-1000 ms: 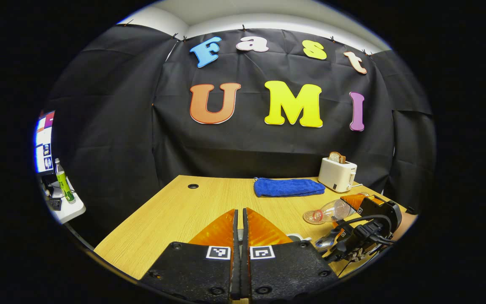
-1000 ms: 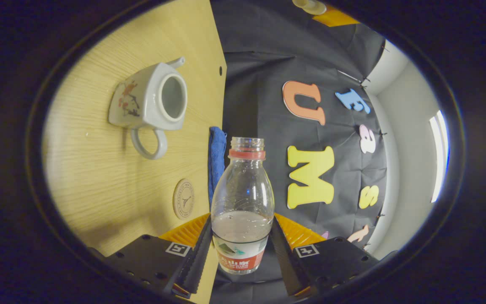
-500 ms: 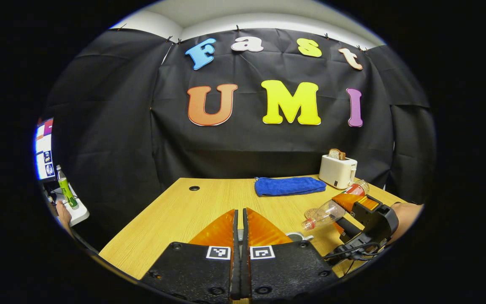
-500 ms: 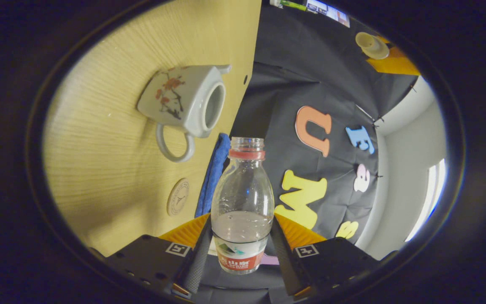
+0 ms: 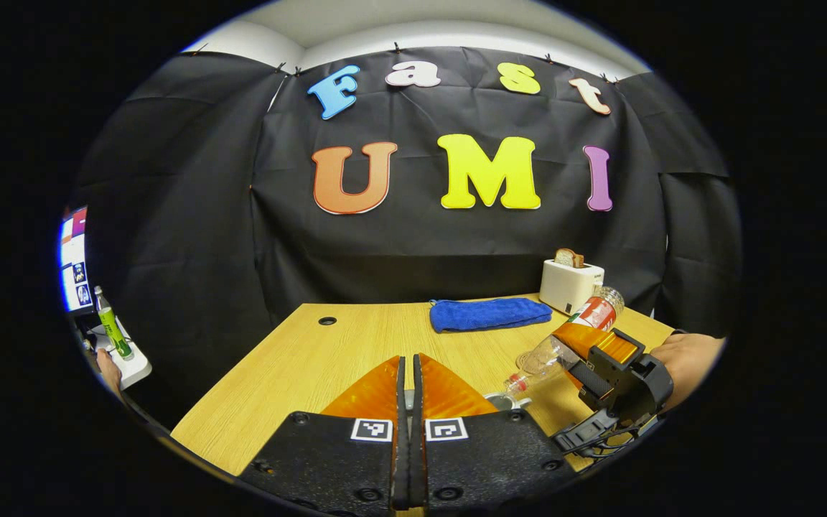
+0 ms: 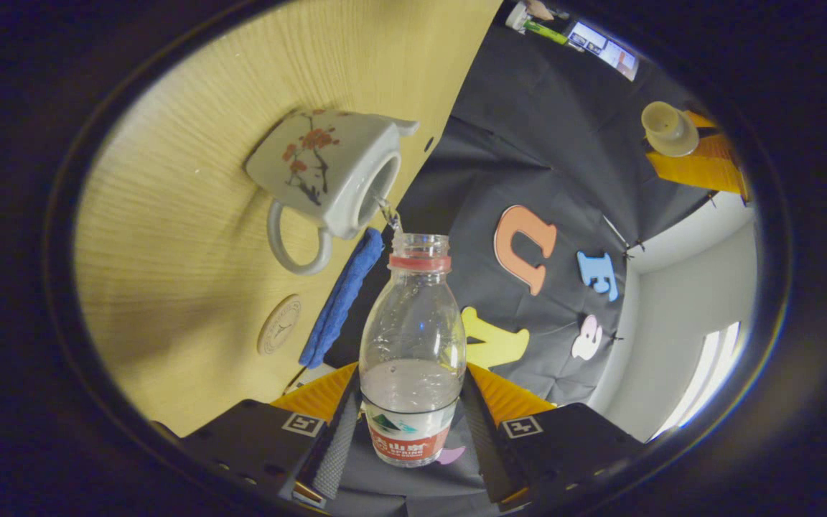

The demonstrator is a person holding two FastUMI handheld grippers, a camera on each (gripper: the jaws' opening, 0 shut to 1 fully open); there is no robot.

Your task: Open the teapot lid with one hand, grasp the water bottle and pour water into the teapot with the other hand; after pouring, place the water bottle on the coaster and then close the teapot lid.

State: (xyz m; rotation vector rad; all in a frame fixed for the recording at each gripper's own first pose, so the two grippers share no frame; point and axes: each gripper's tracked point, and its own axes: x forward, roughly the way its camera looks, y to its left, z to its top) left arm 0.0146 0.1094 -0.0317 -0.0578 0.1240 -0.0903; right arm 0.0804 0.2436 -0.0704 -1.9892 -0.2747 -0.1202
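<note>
Your right gripper [image 6: 410, 424] has both fingers clamped on the water bottle [image 6: 413, 337], tipped neck-first at the open teapot [image 6: 327, 179], and a thin stream looks to be crossing into the mouth. Keep the neck lined up with it. The left gripper [image 5: 406, 391] is pinched on the lid [image 6: 668, 129], off to the side. The coaster [image 6: 278, 324] sits near the teapot's handle.
</note>
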